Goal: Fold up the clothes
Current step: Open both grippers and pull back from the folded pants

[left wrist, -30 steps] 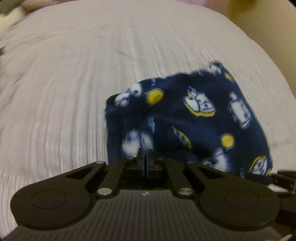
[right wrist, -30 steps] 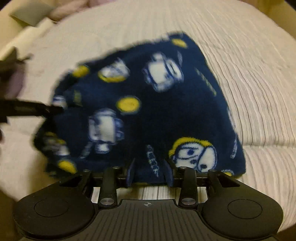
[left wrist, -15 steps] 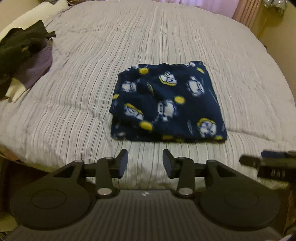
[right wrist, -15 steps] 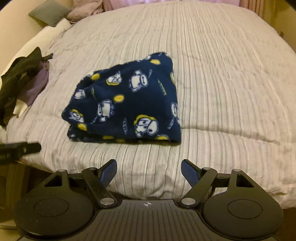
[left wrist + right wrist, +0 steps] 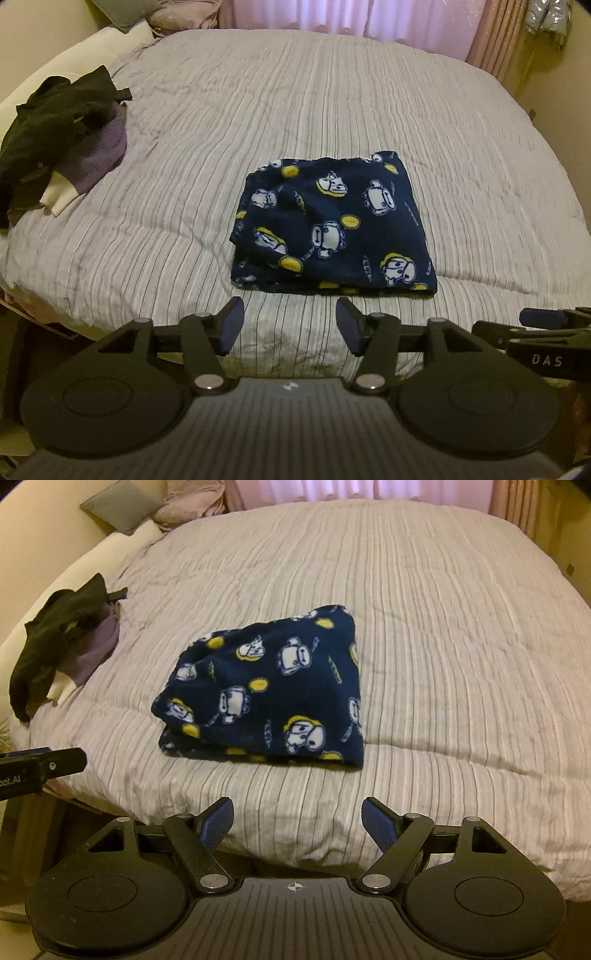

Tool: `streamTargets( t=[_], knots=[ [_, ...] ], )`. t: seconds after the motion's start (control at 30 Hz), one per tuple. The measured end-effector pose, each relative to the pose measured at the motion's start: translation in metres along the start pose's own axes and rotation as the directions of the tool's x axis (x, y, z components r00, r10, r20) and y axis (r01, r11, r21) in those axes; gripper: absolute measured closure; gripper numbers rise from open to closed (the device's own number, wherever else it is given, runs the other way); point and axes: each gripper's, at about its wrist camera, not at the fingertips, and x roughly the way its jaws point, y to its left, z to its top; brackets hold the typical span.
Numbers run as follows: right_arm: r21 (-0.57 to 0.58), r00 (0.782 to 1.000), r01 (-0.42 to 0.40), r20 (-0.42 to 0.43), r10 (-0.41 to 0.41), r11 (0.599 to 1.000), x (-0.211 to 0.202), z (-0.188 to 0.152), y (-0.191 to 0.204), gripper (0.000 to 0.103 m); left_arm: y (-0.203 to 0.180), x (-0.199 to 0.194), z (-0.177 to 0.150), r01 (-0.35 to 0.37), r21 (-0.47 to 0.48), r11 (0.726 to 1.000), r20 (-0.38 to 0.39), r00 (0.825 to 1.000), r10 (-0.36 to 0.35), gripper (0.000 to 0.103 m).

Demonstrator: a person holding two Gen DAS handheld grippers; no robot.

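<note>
Your left gripper (image 5: 290,324) and right gripper (image 5: 297,824) both hang spread and empty off the bed's (image 5: 332,110) near edge. The navy printed fleece garment (image 5: 332,229) lies folded straight ahead of both, long axis left-right; unfolded clothes pile (image 5: 55,140) far left, nearer your left gripper.

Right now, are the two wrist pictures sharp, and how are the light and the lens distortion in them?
Left wrist view: sharp, no motion blur; dim warm light; the fisheye bows the striped bed cover; the bright curtain is washed out. Right wrist view: equally sharp, the folded navy fleece shows its print clearly; the same curved edges; the fleece casts a soft shadow along its near edge.
</note>
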Motion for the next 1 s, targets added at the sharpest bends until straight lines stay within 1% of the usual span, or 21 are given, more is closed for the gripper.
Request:
streamTargets(
  t=[0.17, 0.47, 0.77, 1.0],
  knots=[
    [0.009, 1.000, 0.004, -0.018, -0.004, 1.000, -0.001, -0.005, -0.003, 0.023, -0.003, -0.001, -0.007, 0.000, 0.004, 1.000, -0.016, 1.000, 0.000, 0.050],
    [0.004, 1.000, 0.004, -0.019, -0.004, 1.000, -0.002, -0.004, -0.003, 0.023, -0.003, -0.004, -0.007, -0.011, -0.010, 1.000, -0.011, 1.000, 0.011, 0.047],
    [-0.002, 0.999, 0.007, -0.043, -0.007, 1.000, 0.004, -0.003, -0.003, 0.023, -0.001, 0.003, -0.006, -0.019, -0.026, 0.999, -0.033, 0.999, 0.019, 0.046],
    [0.014, 0.998, 0.020, -0.061, -0.019, 1.000, 0.009, -0.004, -0.012, 0.023, -0.004, 0.013, -0.007, -0.016, -0.032, 0.999, -0.056, 0.998, 0.014, 0.046]
  ],
)
